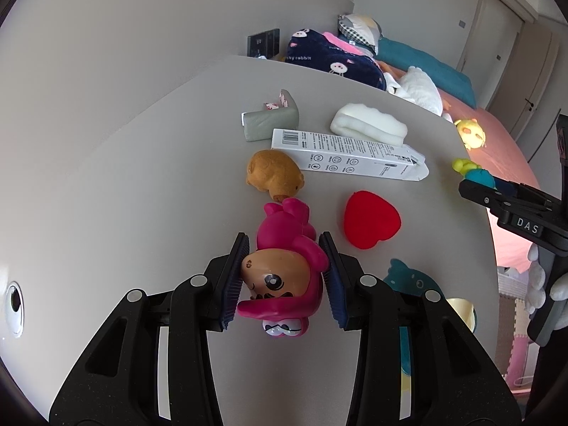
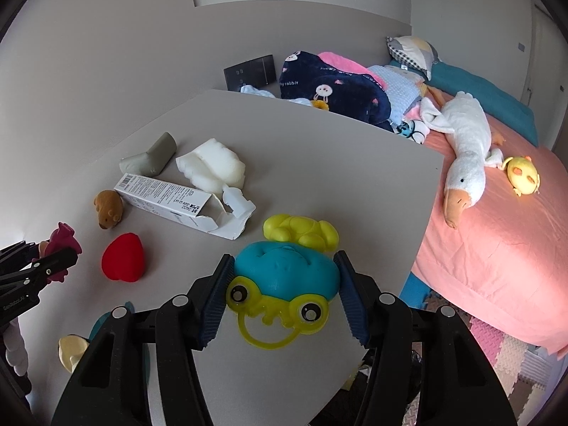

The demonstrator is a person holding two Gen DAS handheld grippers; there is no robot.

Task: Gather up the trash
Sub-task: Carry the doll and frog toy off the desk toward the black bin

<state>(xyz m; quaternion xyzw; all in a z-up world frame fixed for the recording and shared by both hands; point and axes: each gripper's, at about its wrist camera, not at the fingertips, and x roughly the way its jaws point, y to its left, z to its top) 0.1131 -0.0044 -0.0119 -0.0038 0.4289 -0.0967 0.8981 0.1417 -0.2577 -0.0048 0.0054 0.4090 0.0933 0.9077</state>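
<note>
My left gripper (image 1: pixel 284 277) is shut on a pink plastic toy figure (image 1: pixel 284 248), its blue pads pressing both sides above the grey table (image 1: pixel 142 177). My right gripper (image 2: pixel 284 291) is shut on a teal and yellow frog toy (image 2: pixel 284 273), held over the table's right part. On the table lie a white printed carton (image 1: pixel 340 151) with an open torn end, a white foam block (image 1: pixel 369 124), a grey-green folded piece (image 1: pixel 269 120), a brown plush animal (image 1: pixel 275 175) and a red plush heart (image 1: pixel 369 220).
A bed with a pink sheet (image 2: pixel 497 248) runs along the table's right side, holding a white goose plush (image 2: pixel 465 156), a yellow plush (image 2: pixel 522 177) and a navy blanket (image 2: pixel 333 88). A teal plush (image 1: pixel 408 280) lies at the table's near edge. Foam floor mats (image 2: pixel 504 355) show below.
</note>
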